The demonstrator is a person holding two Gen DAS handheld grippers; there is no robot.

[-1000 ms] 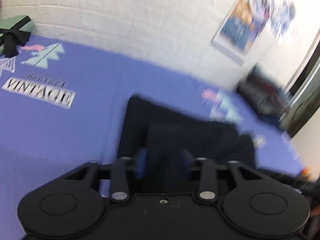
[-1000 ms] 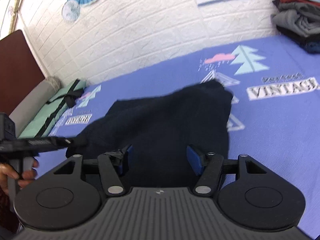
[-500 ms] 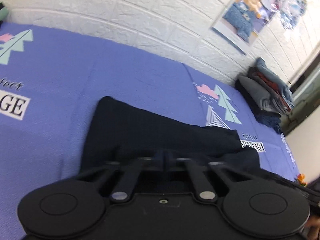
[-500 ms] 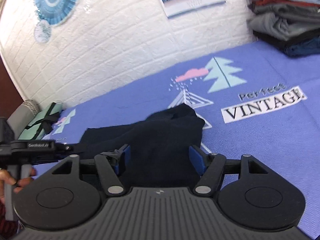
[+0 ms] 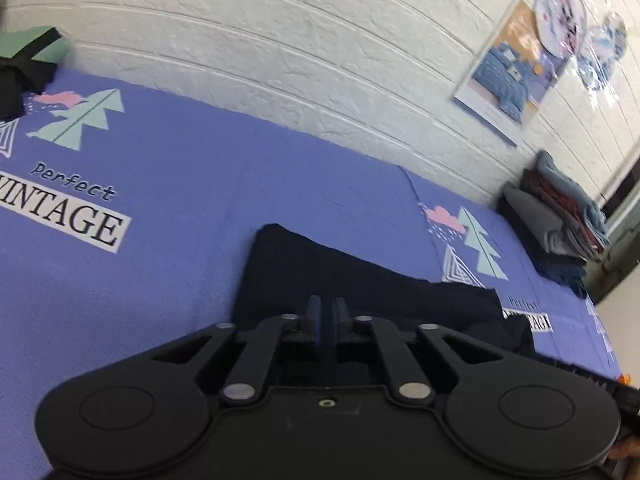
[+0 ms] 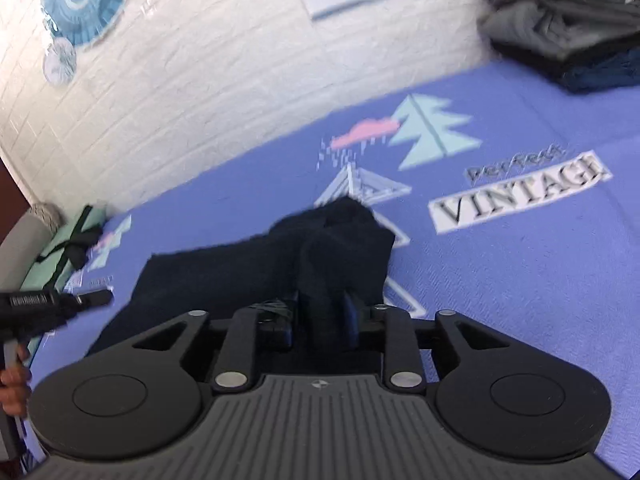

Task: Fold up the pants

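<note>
Dark navy pants [image 5: 360,280] lie partly folded on the blue printed bedsheet [image 5: 180,184]. My left gripper [image 5: 327,314] is at their near edge with its blue pads pressed together; whether cloth sits between them I cannot tell. In the right wrist view the pants [image 6: 248,264] stretch left, with a bunched end near the triangle print. My right gripper [image 6: 325,312] is shut on a raised fold of that bunched end. The left gripper [image 6: 60,304] shows at the left edge of the right wrist view, with the person's hand.
A stack of folded clothes [image 5: 560,224] sits at the bed's far right against the white brick wall; it also shows in the right wrist view [image 6: 568,28]. A green bundle with a black strap [image 6: 68,248] lies at the bed's left end.
My right gripper has closed from wide open onto the bunched end of the pants. My left gripper closed earlier and now stays shut at the near edge. Both views have shifted.
</note>
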